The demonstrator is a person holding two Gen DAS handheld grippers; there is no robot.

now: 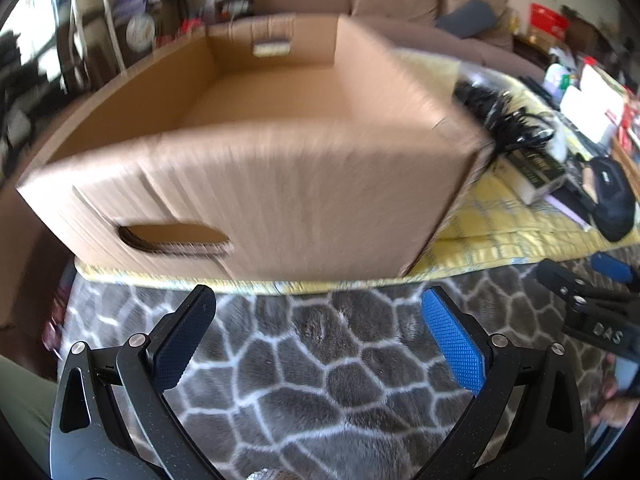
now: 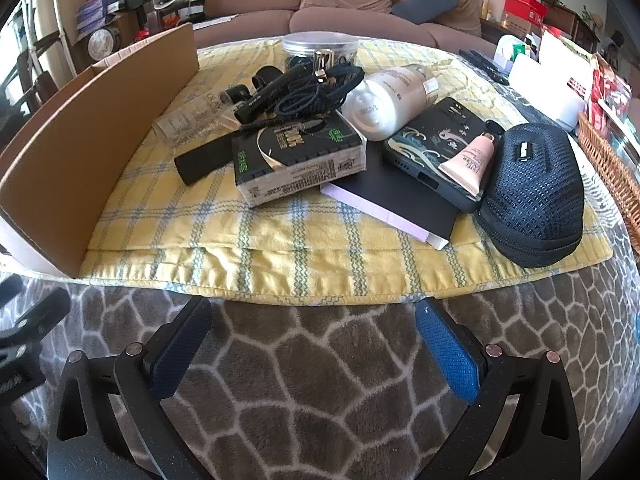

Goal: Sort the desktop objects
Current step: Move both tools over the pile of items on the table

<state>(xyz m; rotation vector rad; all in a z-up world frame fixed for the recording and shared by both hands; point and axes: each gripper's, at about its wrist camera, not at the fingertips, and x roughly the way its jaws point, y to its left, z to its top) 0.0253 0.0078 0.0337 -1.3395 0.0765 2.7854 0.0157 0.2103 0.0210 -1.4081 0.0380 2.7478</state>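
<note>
**A:** What have you got in front of you, counted out?

**B:** One cardboard box (image 1: 248,152), open-topped, on the left part of the yellow checked cloth (image 2: 280,248). To its right you have one pile: one black mesh zip case (image 2: 532,196) at the right end, one phone in a patterned case (image 2: 436,148) with one pink tube (image 2: 468,158) lying on it, one white bottle (image 2: 384,100) on its side, one black-and-green carton (image 2: 296,156), one flat black-and-lilac box (image 2: 400,204) beneath the carton and phone, one clear round tub (image 2: 320,46) at the back, and one tangle of dark cords (image 2: 316,88).

**A:** And your jaws?

**B:** Your left gripper (image 1: 318,334) stands spread wide with nothing between the pads, over the grey patterned blanket (image 1: 320,380), short of the box. Your right gripper (image 2: 314,344) is just as wide and holds nothing, short of the cloth's near edge.

**A:** Anything you can't make out?

**B:** The left view is blurred, so the box's surface is smeared. In the right view the box is cut off at the left edge. A black cylinder (image 2: 200,162) is partly hidden under the carton, and the clear item by the box wall is too faint to name.
</note>
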